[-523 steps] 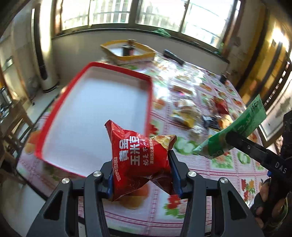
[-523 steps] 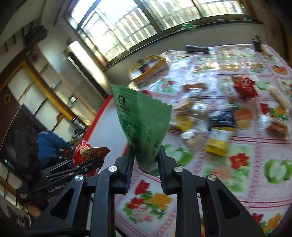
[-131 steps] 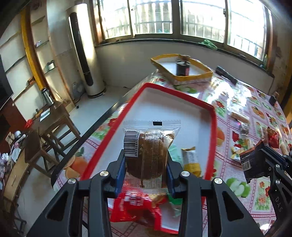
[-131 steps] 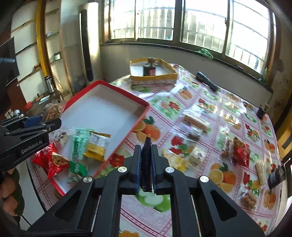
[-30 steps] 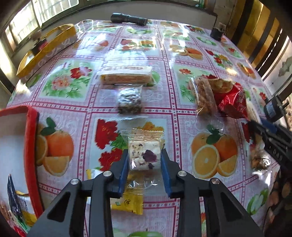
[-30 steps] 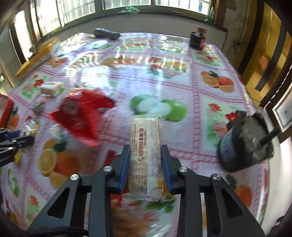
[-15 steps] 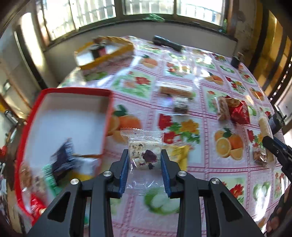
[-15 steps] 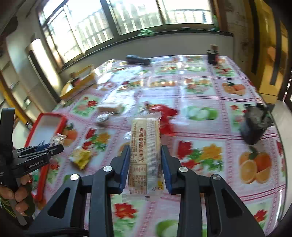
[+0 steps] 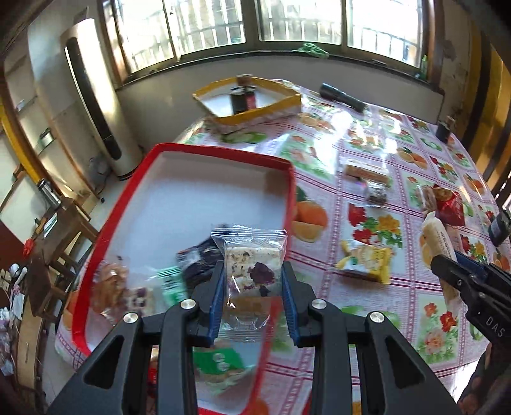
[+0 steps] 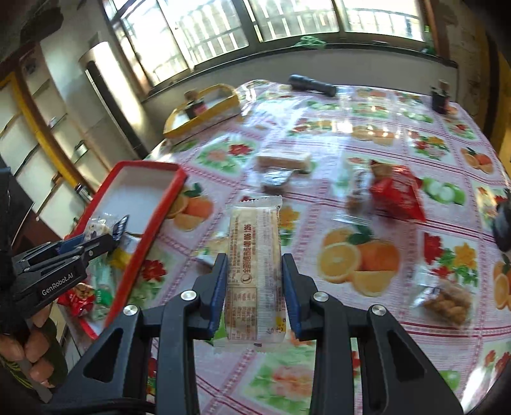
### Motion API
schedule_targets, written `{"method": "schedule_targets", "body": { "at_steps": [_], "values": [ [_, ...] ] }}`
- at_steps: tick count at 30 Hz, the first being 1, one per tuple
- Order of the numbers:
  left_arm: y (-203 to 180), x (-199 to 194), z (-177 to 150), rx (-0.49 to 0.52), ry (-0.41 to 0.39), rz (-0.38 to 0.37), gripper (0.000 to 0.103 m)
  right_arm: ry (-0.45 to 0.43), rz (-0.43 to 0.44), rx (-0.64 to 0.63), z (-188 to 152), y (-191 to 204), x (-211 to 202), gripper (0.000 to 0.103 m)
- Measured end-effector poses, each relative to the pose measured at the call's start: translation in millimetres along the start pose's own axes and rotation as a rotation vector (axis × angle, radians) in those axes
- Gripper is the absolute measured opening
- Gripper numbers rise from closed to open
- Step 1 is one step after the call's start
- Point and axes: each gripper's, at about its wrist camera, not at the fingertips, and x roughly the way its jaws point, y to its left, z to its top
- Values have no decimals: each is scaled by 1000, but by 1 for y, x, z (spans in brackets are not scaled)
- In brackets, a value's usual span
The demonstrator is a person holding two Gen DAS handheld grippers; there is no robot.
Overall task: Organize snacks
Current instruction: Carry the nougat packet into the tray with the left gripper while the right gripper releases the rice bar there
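The snacks lying in the red tray (image 9: 287, 198) are smeared by motion blur, their labels unreadable, and the left tool (image 9: 252, 287) covers several. The tray's near corner is cut off by the frame's bottom edge.

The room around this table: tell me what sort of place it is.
Probably a home dining or living room: a fruit-print tablecloth, a wide barred window, and a tall standing air conditioner beside wooden furniture.

bright daylight pours through the windows (image 9: 287, 28) behind the counter's far edge, overexposing the panes. glare streaks the glossy tablecloth (image 10: 367, 105) near that edge. fisheye bending curves the frame edges; the snacks in the red tray (image 9: 198, 150) smear with motion blur.
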Motion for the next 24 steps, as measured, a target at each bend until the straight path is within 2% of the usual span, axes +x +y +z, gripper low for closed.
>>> {"method": "schedule_targets", "body": {
  "at_steps": [11, 24],
  "values": [
    [40, 2, 1, -61, -5, 31, 32, 42, 80, -60, 10, 54, 29, 35],
    [88, 21, 17, -150, 15, 63, 32, 72, 179, -64, 34, 98, 66, 35]
  ]
}}
